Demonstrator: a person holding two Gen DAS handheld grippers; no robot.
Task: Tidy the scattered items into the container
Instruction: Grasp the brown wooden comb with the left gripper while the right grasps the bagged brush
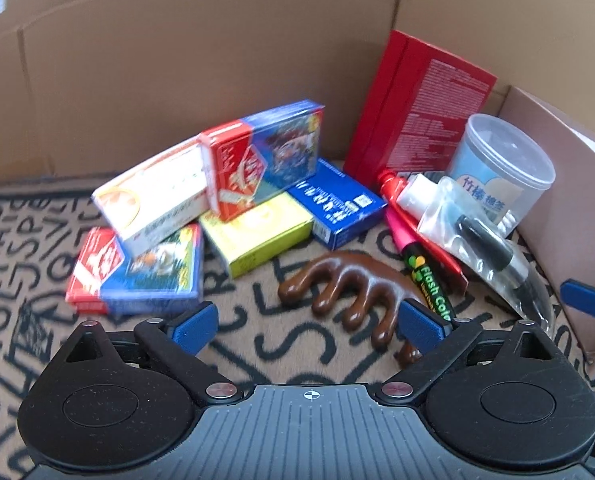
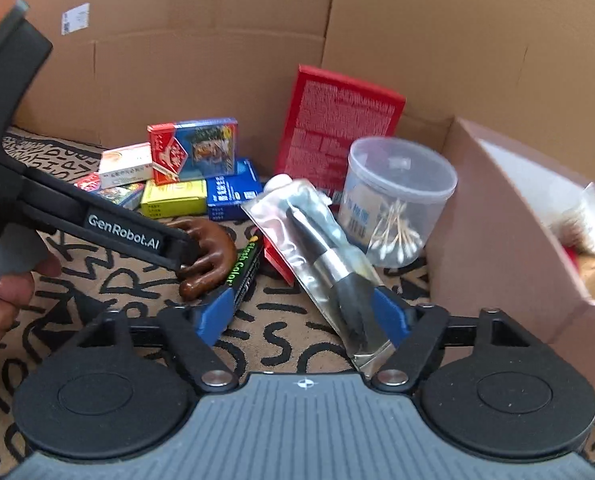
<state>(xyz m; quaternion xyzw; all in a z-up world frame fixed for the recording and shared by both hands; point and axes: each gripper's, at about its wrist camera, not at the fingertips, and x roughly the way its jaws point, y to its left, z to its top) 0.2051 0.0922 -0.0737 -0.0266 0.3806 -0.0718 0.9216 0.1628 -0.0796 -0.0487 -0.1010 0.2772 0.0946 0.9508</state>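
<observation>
Jaws wide on your left gripper [image 1: 309, 324] over the comb [image 1: 349, 292], right gripper [image 2: 303, 314] narrowing around the bagged brush [image 2: 325, 256]; nearly everything remains outside the box [image 2: 509, 216] at right.

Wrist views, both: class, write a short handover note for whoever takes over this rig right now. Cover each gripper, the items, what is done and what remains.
Left gripper: jaws wide, at the brown massager, not closed on it.
Right gripper: jaws open either side of the brush pouch, not clamped.
Container: pink box on the right, with some contents already; what they are is unclear.
Still on the mat: massager, pouch, marker, cotton swab tub, red box, pile of small boxes.
Left: grasp, lift and box all of these.
</observation>
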